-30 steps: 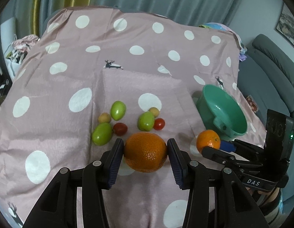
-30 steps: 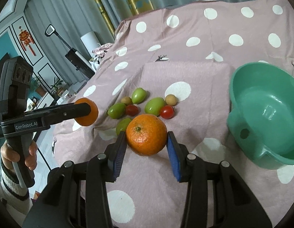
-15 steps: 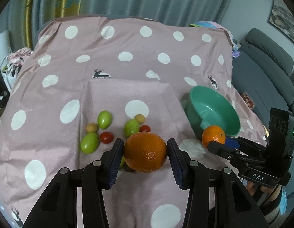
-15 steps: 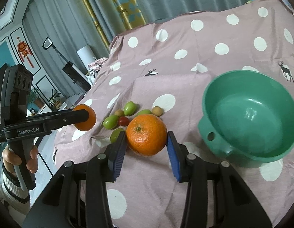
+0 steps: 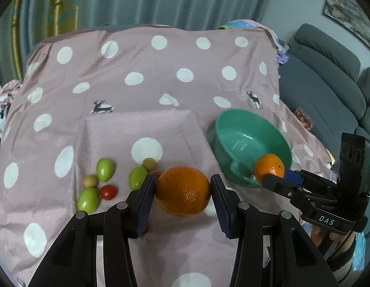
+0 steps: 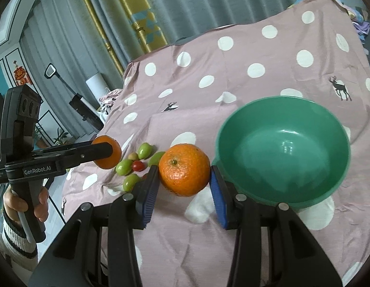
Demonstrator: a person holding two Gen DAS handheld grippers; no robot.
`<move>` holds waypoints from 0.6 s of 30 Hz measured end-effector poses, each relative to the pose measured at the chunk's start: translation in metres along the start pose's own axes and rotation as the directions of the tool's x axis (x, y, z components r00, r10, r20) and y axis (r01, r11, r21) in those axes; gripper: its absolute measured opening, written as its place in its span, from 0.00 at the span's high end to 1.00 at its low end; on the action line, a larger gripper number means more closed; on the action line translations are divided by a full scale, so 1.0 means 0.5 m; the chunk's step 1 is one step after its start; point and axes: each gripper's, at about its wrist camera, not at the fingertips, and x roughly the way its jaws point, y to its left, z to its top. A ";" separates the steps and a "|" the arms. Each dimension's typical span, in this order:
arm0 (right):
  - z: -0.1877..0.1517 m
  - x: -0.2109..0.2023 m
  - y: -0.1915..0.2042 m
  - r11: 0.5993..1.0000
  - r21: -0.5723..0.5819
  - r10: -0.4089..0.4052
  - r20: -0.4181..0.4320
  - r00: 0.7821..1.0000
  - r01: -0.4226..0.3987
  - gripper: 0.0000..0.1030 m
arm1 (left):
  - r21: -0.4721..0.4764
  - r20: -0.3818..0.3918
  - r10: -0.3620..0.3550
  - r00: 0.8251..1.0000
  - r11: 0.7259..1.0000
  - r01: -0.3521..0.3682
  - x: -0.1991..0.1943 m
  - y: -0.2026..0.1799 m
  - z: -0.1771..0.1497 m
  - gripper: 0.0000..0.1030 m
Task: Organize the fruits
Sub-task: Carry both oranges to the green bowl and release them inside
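My left gripper (image 5: 183, 191) is shut on an orange (image 5: 183, 190) and holds it above the cloth, left of the green bowl (image 5: 250, 134). My right gripper (image 6: 185, 174) is shut on a second orange (image 6: 184, 169), held just left of the green bowl (image 6: 283, 148), near its rim. From the left wrist view the right gripper (image 5: 274, 175) and its orange (image 5: 269, 169) sit at the bowl's near edge. Green fruits (image 5: 105, 169), red tomatoes (image 5: 108, 191) and small tan fruits (image 5: 90, 180) lie on the cloth to the left.
A pink polka-dot cloth (image 5: 161, 71) covers the table. A grey sofa (image 5: 328, 83) stands to the right. Curtains (image 6: 137, 12) hang behind. The left gripper (image 6: 106, 151) with its orange shows in the right wrist view at left.
Both grippers have lifted and moved right with their oranges. The right gripper's orange has come up to the bowl's near rim. The bowl looks larger in the right wrist view.
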 end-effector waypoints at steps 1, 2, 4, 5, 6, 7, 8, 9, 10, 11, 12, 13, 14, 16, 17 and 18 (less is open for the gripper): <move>0.000 -0.003 -0.005 1.000 0.004 -0.003 0.004 1.000 0.003 0.59 | 0.004 -0.001 -0.003 1.000 1.000 0.003 0.003 -0.004 0.002 0.54; 0.000 -0.005 -0.008 1.000 0.008 -0.006 0.007 1.000 0.006 0.59 | 0.010 -0.002 -0.006 1.000 1.000 0.006 0.006 -0.009 0.006 0.54; 0.001 -0.010 -0.017 1.000 0.015 -0.013 0.014 1.000 0.013 0.59 | 0.026 -0.004 -0.014 1.000 1.000 0.014 0.015 -0.024 0.013 0.54; 0.001 -0.012 -0.021 1.000 0.019 -0.016 0.017 1.000 0.016 0.59 | 0.031 -0.004 -0.017 1.000 0.999 0.017 0.017 -0.028 0.016 0.54; 0.001 -0.013 -0.025 1.000 0.023 -0.019 0.020 1.000 0.019 0.59 | 0.039 -0.004 -0.021 1.000 0.999 0.021 0.020 -0.035 0.019 0.54; 0.001 -0.016 -0.030 0.999 0.028 -0.023 0.024 0.999 0.023 0.59 | 0.049 -0.002 -0.025 1.000 0.999 0.025 0.023 -0.041 0.023 0.54; 0.001 -0.018 -0.034 0.999 0.031 -0.026 0.027 0.999 0.025 0.59 | 0.056 -0.002 -0.027 1.000 0.998 0.028 0.026 -0.046 0.026 0.54; 0.000 -0.019 -0.038 0.999 0.035 -0.030 0.029 0.999 0.029 0.59 | 0.065 -0.002 -0.032 0.999 0.997 0.032 0.030 -0.053 0.030 0.54; 0.000 -0.021 -0.043 0.999 0.040 -0.035 0.031 0.999 0.034 0.59 | 0.075 -0.003 -0.038 0.999 0.996 0.038 0.036 -0.062 0.035 0.54; 0.002 -0.019 -0.047 0.998 0.043 -0.039 0.032 0.999 0.037 0.59 | 0.080 -0.004 -0.040 0.999 0.996 0.040 0.039 -0.066 0.038 0.54; 0.002 -0.020 -0.051 0.998 0.047 -0.043 0.033 0.999 0.041 0.59 | 0.088 -0.006 -0.044 0.999 0.995 0.044 0.044 -0.073 0.041 0.54; 0.001 -0.021 -0.057 0.998 0.051 -0.046 0.035 0.998 0.044 0.59 | 0.099 -0.009 -0.048 0.999 0.994 0.048 0.052 -0.081 0.046 0.54; 0.001 -0.022 -0.061 0.997 0.055 -0.049 0.036 0.998 0.047 0.59 | 0.103 -0.010 -0.049 0.999 0.993 0.050 0.055 -0.085 0.047 0.54; 0.001 -0.023 -0.070 0.997 0.063 -0.057 0.037 0.998 0.054 0.59 | 0.119 -0.016 -0.055 0.998 0.991 0.057 0.070 -0.100 0.054 0.54; 0.001 -0.023 -0.074 0.996 0.066 -0.060 0.037 0.998 0.057 0.59 | 0.124 -0.019 -0.059 0.998 0.990 0.061 0.075 -0.104 0.056 0.54; 0.002 -0.024 -0.078 0.996 0.069 -0.062 0.038 0.997 0.059 0.59 | 0.127 -0.020 -0.062 0.998 0.990 0.064 0.077 -0.105 0.057 0.54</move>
